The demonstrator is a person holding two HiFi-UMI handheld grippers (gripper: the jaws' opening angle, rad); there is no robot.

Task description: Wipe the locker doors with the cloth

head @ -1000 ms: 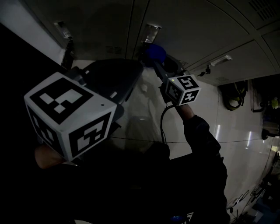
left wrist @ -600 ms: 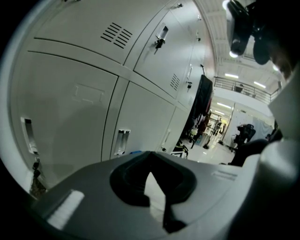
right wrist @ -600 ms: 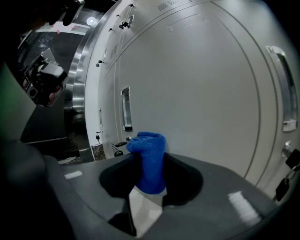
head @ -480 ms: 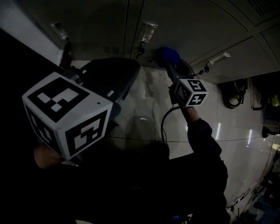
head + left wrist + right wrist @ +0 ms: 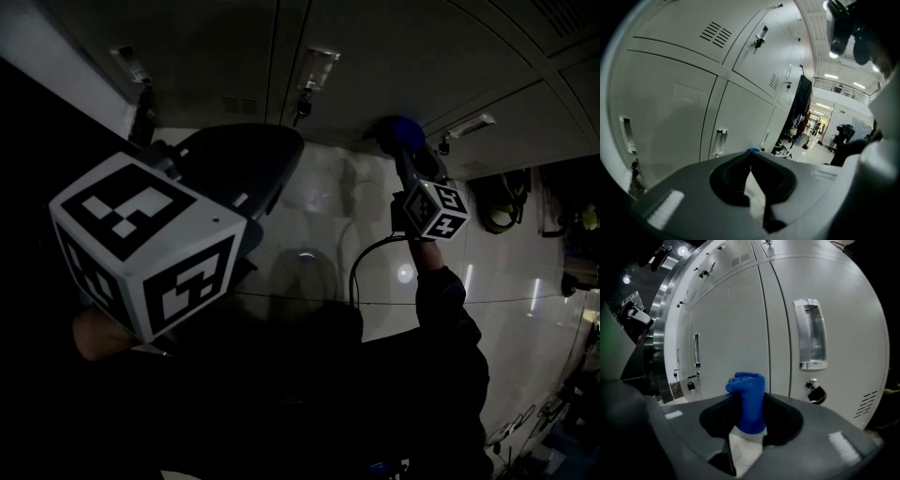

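On my left, the left gripper (image 5: 246, 161) hangs back from the lockers, close to my body, with its jaws together and nothing between them. I read that as parking: wiping needs one tool, so this one stays out of the way. Ahead of it stand the pale locker doors (image 5: 679, 108), each with a recessed handle. Moving right, the right gripper (image 5: 405, 155) is stretched out at arm's length towards a locker door (image 5: 731, 329), its jaws clamped on the blue cloth (image 5: 749, 401). The cloth is bunched into a roll that sticks out past the jaw tips, so fabric, not hard plastic, would meet the painted metal. From the head view the cloth sits low against the lockers, though I can't tell whether it is pressing on the panel or just short of it. Further right are a chrome handle (image 5: 809, 333) and a key lock (image 5: 815, 393), which I judge a wipe would have to steer around.
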